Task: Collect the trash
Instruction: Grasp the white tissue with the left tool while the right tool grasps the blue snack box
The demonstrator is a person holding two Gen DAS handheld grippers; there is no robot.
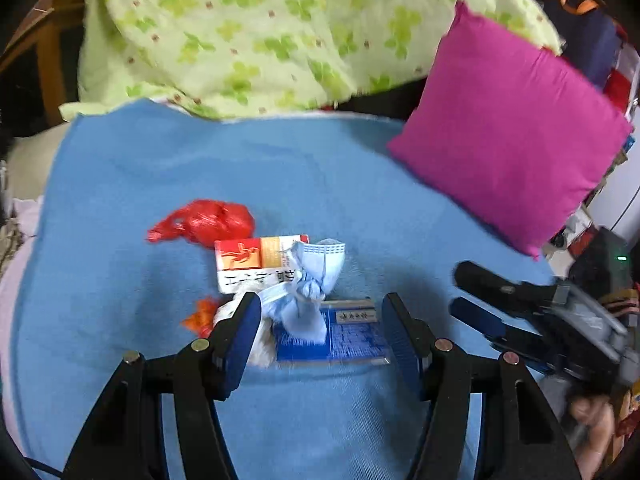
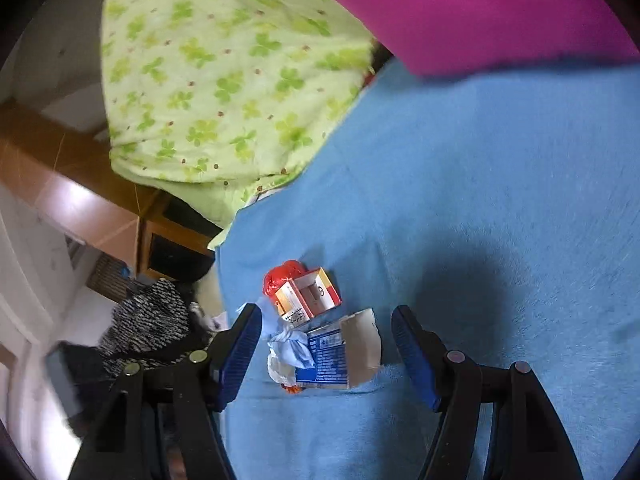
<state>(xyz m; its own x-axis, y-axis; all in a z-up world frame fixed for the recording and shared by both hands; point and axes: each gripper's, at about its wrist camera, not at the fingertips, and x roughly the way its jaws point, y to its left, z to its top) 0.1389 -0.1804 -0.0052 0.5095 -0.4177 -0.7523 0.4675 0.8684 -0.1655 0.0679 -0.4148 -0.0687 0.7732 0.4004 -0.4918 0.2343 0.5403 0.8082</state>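
A small heap of trash lies on the blue blanket (image 1: 168, 168). It holds a crumpled red wrapper (image 1: 208, 222), a red and white carton (image 1: 256, 260), a knotted blue face mask (image 1: 312, 284), a blue box (image 1: 344, 334), an orange scrap (image 1: 200, 316) and a white crumpled piece (image 1: 258, 344). My left gripper (image 1: 320, 312) hovers open just above the mask and blue box. In the right wrist view the same carton (image 2: 308, 298), mask (image 2: 292, 346) and blue box (image 2: 340, 354) sit between the fingers of my open right gripper (image 2: 326, 324), which touches nothing. The right gripper (image 1: 466, 290) also shows at the right of the left wrist view.
A magenta cushion (image 1: 508, 144) leans on the blanket at the right. A green clover-print quilt (image 1: 260, 32) is bunched behind the heap. A wooden frame (image 2: 72, 196) and a black-and-white knit (image 2: 148, 320) lie past the blanket's left edge. A hand (image 1: 592, 420) shows at lower right.
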